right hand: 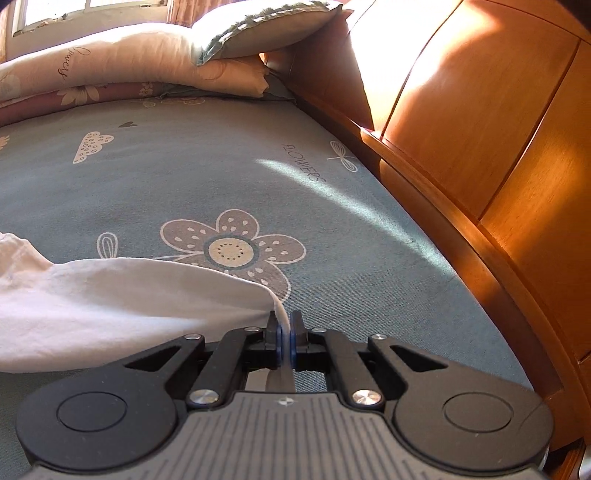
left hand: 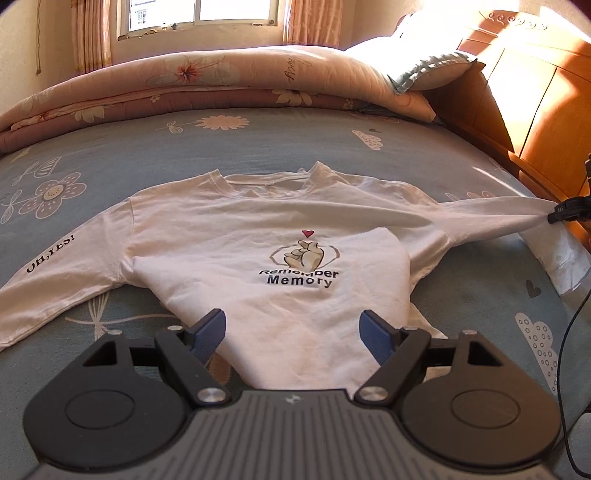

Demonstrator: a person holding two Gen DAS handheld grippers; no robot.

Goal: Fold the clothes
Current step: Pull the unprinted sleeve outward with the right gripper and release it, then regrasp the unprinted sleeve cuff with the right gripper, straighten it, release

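A white long-sleeved T-shirt (left hand: 236, 251) lay front-up on the blue-grey flowered bedsheet (left hand: 122, 155), directly ahead of the left gripper (left hand: 293, 332). That gripper's blue-padded jaws stood wide apart and held nothing; they hovered over the shirt's lower hem, with the cloth showing between and beyond them. Past the fingertips sat the chest print, a finger-heart drawing with a small red heart above it and the words "Remember Memory" (left hand: 299, 277) below. The neckline lay further ahead still. Off to the gripper's left, one sleeve ran out flat on the sheet, lettered "OH,YES!" (left hand: 50, 254) along its length.

To its right, the other sleeve (left hand: 491, 218) was drawn out taut and lifted off the sheet, its end pinched in the right gripper (left hand: 554, 216), seen there only as a small dark shape at the frame's edge. From the right wrist camera, the right gripper (right hand: 284, 332) was closed tight on a thin fold of the sleeve cloth (right hand: 110, 295), which spread away to that gripper's left. Ahead of it lay bare sheet, with a large printed flower just beyond the fingertips. A wooden headboard (right hand: 498, 147) rose to its right. Far ahead, a folded pink floral quilt (left hand: 177, 88) and a pillow (left hand: 424, 70) were stacked beneath a window (left hand: 199, 14).
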